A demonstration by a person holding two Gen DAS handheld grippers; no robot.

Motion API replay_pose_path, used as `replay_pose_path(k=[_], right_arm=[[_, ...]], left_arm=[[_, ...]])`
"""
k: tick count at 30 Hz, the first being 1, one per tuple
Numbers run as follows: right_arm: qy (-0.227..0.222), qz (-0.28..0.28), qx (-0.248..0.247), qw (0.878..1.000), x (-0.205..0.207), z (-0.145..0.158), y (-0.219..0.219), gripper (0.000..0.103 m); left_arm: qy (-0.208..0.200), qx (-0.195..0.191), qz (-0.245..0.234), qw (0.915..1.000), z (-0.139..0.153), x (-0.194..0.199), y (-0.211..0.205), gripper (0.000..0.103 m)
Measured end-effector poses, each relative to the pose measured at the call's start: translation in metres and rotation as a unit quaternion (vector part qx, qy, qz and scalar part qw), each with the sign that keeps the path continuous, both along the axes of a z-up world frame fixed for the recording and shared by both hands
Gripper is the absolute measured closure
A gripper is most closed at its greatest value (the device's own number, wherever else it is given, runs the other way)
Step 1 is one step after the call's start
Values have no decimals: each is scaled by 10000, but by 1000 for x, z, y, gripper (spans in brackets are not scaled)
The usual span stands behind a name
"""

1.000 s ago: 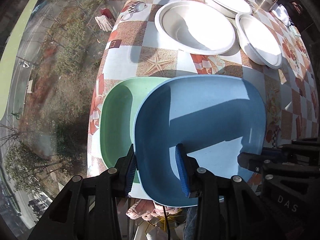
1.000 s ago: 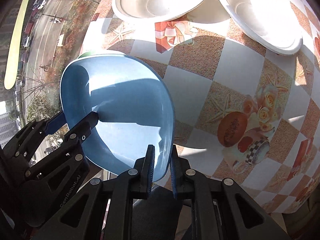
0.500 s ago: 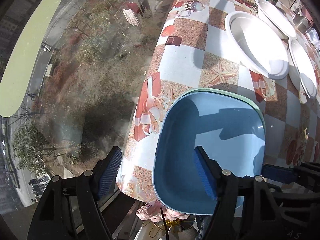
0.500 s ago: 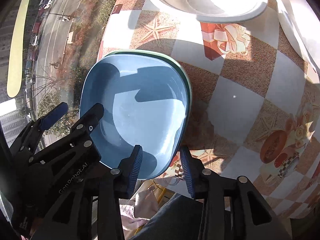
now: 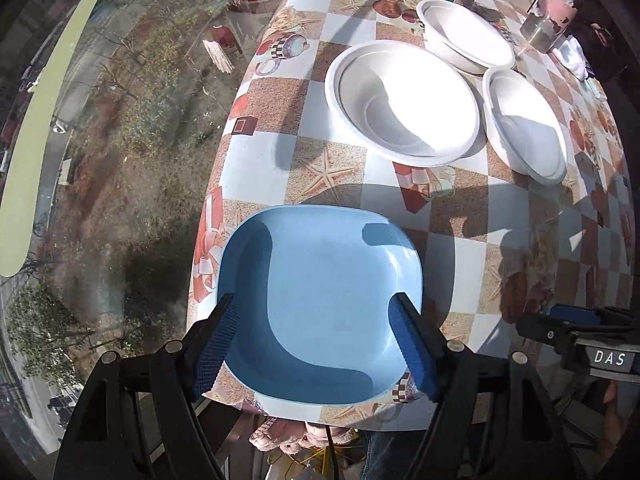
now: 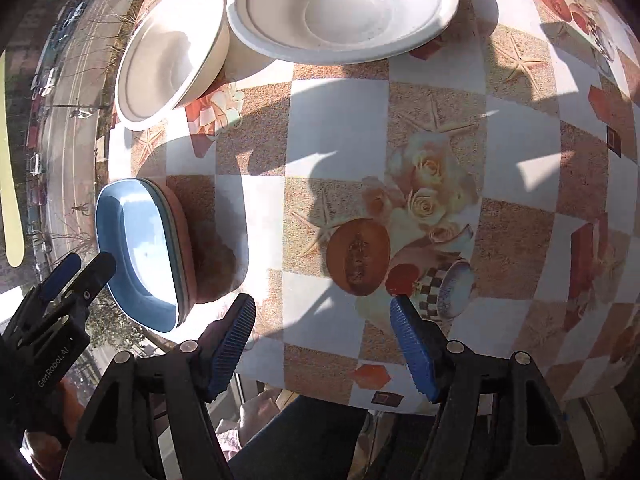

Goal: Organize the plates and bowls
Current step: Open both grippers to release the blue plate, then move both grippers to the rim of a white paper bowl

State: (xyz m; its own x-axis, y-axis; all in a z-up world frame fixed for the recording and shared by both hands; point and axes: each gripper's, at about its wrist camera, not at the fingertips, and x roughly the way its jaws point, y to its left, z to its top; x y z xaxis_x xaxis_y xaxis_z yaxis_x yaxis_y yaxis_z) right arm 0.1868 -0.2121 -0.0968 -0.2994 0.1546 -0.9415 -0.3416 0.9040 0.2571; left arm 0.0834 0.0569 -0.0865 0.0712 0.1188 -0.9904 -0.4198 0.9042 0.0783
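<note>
Blue plate [image 5: 324, 304] sits at the near-left corner of the tabletop [image 5: 256, 156], nested on other plates — the right wrist view shows a thin greenish rim and a pinkish one [image 6: 182, 240] under it, so the square plates already form one stack. Left gripper [image 5: 316, 344] hangs over the plate's near edge with fingers spread wide, holding nothing; fingertips straddle the plate, no visible contact. Right gripper [image 6: 324, 344] is also wide open and empty, over bare tabletop beside the stack. Three white bowls [image 5: 402, 104] lie loose farther back — the big one's rim overlaps a smaller one, not nested. Likely next job: stack the bowls, hence both grippers free. Stack sits close to the table edge — nudge risk.
</note>
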Motion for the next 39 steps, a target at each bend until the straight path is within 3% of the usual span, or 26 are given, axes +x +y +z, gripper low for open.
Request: replay_pose_path(k=[9, 15, 22, 29, 30, 31, 32, 34, 36, 39], right_arm=[[-520, -779, 38, 9956, 70, 17, -41, 32], [-745, -993, 33, 9923, 109, 12, -17, 32], [-804, -1139, 53, 9902, 145, -3, -6, 32], [-692, -1206, 86, 9902, 161, -25, 4, 32], [-635, -1232, 122, 9903, 162, -28, 3, 32], [-568, -1256, 182, 9903, 161, -33, 6, 33], [-508, -1263, 231, 9904, 161, -35, 7, 43], [-354, -1236, 314, 9912, 160, -42, 10, 61], [-214, -1198, 472, 9914, 157, -45, 15, 86], [-277, -1082, 425, 9928, 153, -46, 18, 87]], left_arm=[[-377, 88, -557, 9977, 24, 81, -38, 24], [-579, 53, -466, 9972, 18, 139, -38, 24], [-302, 456, -961, 9939, -9, 203, -49, 24], [32, 586, -1322, 9895, -38, 228, -58, 24], [69, 516, -1309, 9900, -41, 229, -57, 27], [101, 433, -1317, 9903, -44, 231, -58, 36], [156, 399, -1345, 9900, -47, 232, -60, 42], [319, 333, -1454, 9883, -54, 233, -67, 67], [484, 217, -1582, 9860, -60, 233, -77, 79], [522, 385, -1765, 9822, -62, 230, -89, 79]])
